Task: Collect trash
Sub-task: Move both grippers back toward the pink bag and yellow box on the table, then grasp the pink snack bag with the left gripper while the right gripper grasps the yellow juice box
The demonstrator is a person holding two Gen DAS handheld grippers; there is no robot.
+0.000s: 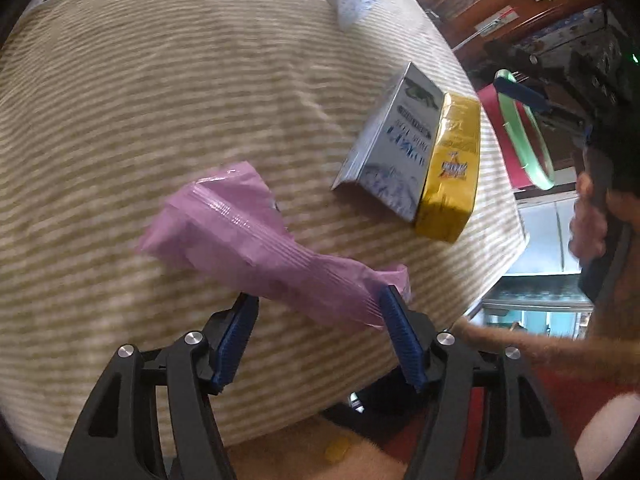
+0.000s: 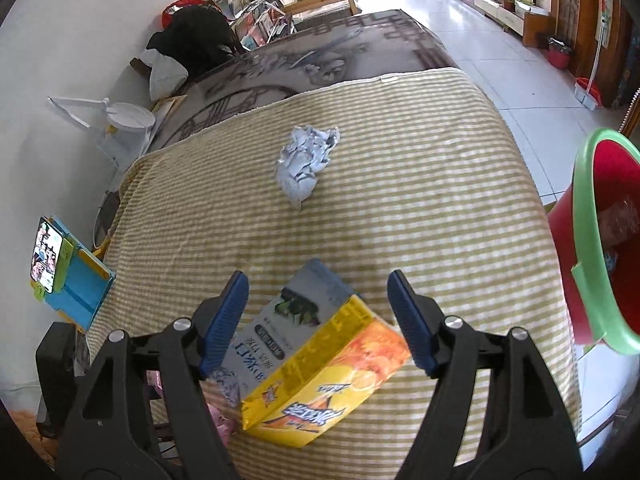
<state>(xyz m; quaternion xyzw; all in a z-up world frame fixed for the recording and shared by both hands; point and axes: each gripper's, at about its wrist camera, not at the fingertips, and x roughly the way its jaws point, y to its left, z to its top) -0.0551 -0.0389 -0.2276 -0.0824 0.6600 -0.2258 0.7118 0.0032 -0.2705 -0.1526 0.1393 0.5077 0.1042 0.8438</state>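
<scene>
While the striped surface [image 2: 420,208] takes up most of both views, we read the red bin with the green rim [image 2: 600,240] at its 3 o'clock edge as the place our trash should end up. Two cartons lie side by side and touching: the white-and-blue carton [image 2: 280,320] and the yellow carton [image 2: 320,372]. In the right wrist view they sit between the spread blue pads of the right claw [image 2: 318,324], which is open and grips nothing; whether a pad already touches cardboard we cannot tell. To do this step well, we judge that we should centre on one carton, likely the yellow one nearer the bin, and close across its narrow sides so the neighbour is not dragged along.

The pink plastic wrapper [image 1: 260,248] lies toward 6 o'clock in the left wrist view, its tail end between the fingers of the left claw [image 1: 318,308], also open. It looks limp, so we should bite well into the bunched end.

The crumpled paper ball [image 2: 306,162] waits at 12 o'clock, well apart.
</scene>
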